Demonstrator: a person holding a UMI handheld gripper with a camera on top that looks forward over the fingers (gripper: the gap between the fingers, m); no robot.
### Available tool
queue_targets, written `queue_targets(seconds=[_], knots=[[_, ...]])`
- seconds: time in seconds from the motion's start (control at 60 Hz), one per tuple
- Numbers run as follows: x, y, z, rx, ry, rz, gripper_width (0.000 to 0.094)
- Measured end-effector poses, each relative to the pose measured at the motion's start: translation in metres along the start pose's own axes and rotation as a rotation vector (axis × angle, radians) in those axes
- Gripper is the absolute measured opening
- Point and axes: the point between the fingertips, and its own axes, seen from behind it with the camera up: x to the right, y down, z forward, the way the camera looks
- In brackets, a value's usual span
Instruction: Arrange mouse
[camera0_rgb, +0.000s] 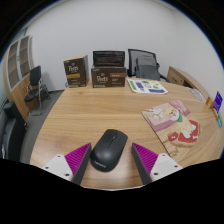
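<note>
A black computer mouse lies on the round wooden table, between my two fingers. My gripper is open. The left pad and the right pad stand on either side of the mouse with a gap at each side. The mouse rests on the table on its own and points slightly away to the right.
A pink illustrated book lies to the right of the mouse. A blue item sits at the far right edge. Papers and dark boxes stand at the table's far side, with chairs beyond.
</note>
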Motion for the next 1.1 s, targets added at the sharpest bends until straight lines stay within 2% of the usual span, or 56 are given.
queue_targets(seconds=[0.083, 0.133, 0.183, 0.333, 0.433, 0.633, 0.783, 0.967, 1.1], knots=[[0.000, -0.002, 0.002, -0.004, -0.004, -0.001, 0.0757], [0.000, -0.002, 0.003, -0.001, -0.007, -0.006, 0.0647], [0.000, -0.001, 0.003, -0.001, -0.004, -0.004, 0.0616], [-0.002, 0.000, 0.001, -0.016, -0.014, 0.011, 0.0439], [-0.001, 0.000, 0.000, -0.027, -0.018, 0.028, 0.0369], [0.000, -0.005, -0.009, -0.017, -0.019, -0.020, 0.0365], [0.025, -0.054, -0.040, 0.058, -0.013, -0.020, 0.0366], [0.110, -0.140, -0.071, 0.165, 0.046, 0.015, 0.0365], [0.188, -0.164, -0.067, 0.182, 0.120, 0.031, 0.0365]])
